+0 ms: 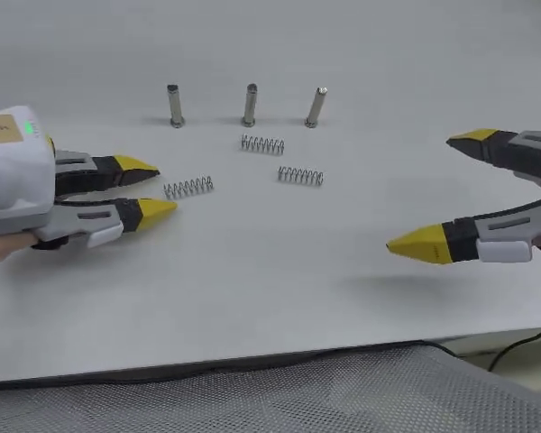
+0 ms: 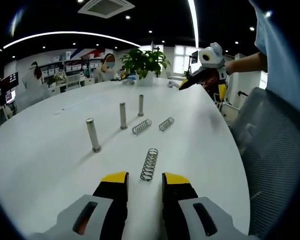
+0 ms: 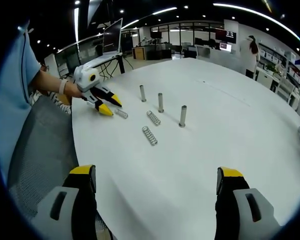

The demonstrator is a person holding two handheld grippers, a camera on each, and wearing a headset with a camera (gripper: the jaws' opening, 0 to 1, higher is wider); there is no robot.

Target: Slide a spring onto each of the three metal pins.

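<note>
left gripper (image 1: 160, 188): jaws parted a little, holding nothing. the tips sit just short of the nearest spring (image 1: 188, 188), which lies flat in front and to the left of the middle pin (image 1: 250, 105).

judgement: step in hand is the first pickup. close lightly across the coils near 1 end, so the other end is free to thread over a pin, and avoid crushing or rolling the spring.

the 2 other springs (image 1: 262, 144) lie just in front of the middle pin. all 3 pins stand upright and bare.

right gripper (image 1: 424, 191): jaws wide apart, empty, held well to the right of the middle pin and raised off the table (image 1: 252, 289).

pose: both grippers are roughly level and point inward.
</note>
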